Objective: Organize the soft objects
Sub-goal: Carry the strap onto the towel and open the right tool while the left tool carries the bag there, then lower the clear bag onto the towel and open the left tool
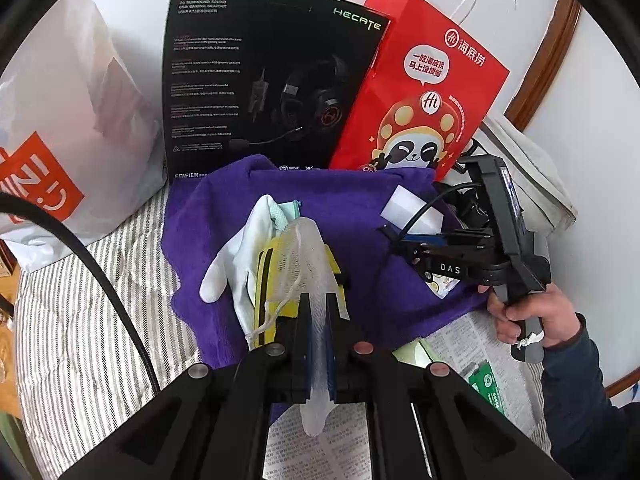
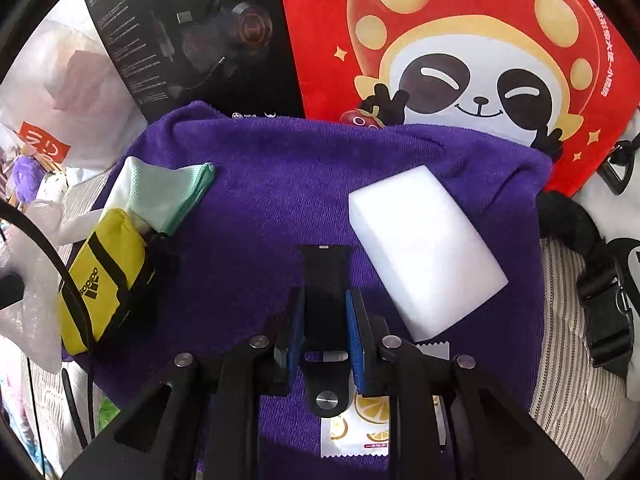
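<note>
My left gripper (image 1: 318,300) is shut on a translucent white mesh bag (image 1: 308,252) with a drawstring. The bag hangs over a yellow pouch (image 1: 276,280), a white glove (image 1: 236,264) and a teal cloth (image 1: 289,211) on the purple towel (image 1: 360,280). In the right wrist view my right gripper (image 2: 326,294) is shut on a black watch strap (image 2: 325,268) just above the towel (image 2: 280,200). A white sponge block (image 2: 424,252) lies right of it, and the yellow pouch (image 2: 104,276) and teal cloth (image 2: 168,196) lie far left. The left wrist view also shows the right gripper (image 1: 396,238), held by a hand (image 1: 536,316).
A black headset box (image 1: 264,80) and a red paper bag (image 1: 424,92) stand behind the towel. A white plastic bag (image 1: 60,140) sits at the left. A lemon-print sachet (image 2: 360,428) lies under the right gripper. Black straps (image 2: 600,300) lie right, on striped bedding (image 1: 100,320).
</note>
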Available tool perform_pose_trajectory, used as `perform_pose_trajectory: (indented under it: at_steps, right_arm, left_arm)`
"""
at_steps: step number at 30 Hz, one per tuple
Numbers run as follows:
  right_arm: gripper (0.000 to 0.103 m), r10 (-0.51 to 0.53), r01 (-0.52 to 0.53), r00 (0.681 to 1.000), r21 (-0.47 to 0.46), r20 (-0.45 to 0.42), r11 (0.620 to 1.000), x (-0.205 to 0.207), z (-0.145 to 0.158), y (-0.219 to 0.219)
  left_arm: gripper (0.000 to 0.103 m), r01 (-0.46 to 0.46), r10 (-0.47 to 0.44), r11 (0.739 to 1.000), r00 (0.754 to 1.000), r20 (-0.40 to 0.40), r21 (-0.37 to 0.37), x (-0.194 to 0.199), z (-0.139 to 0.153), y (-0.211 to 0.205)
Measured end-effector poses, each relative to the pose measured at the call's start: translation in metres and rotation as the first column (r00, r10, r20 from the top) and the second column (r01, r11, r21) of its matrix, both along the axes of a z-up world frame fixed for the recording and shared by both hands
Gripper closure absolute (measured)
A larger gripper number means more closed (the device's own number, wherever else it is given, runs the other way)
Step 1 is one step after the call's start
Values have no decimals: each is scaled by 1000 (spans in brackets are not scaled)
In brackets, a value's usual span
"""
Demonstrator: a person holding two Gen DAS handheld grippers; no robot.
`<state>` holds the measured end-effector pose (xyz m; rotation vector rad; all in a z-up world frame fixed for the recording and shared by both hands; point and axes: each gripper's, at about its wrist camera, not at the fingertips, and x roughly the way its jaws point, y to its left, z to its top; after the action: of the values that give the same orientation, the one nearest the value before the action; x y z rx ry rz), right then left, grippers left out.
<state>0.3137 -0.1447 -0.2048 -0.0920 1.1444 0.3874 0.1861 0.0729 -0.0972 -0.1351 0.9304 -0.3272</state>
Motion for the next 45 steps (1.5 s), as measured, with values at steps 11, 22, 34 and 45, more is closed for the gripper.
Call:
perform_pose_trajectory:
  at_steps: [11,22,34,45]
  right_arm:
    - [53,24,-24,1000,20,19,1000,-18,12,-15]
    - [52,-39,35,997,61,65,998,-70,55,-67]
    - [52,-62,57,997,95,43,994,-115,55,-87]
    - [52,-80,77,997,119,21,990,-127,51,-93]
  left_arm:
    - [97,1,-1,1000,1000,-18,18,11,0,-5]
    - [97,49,-49,999,998,-25,17,46,0,-48]
    - [97,33,-25,997,995,-98,77,109,-47,-75]
    - [88,40,-19,984,992,-122,171,120,-65,-90]
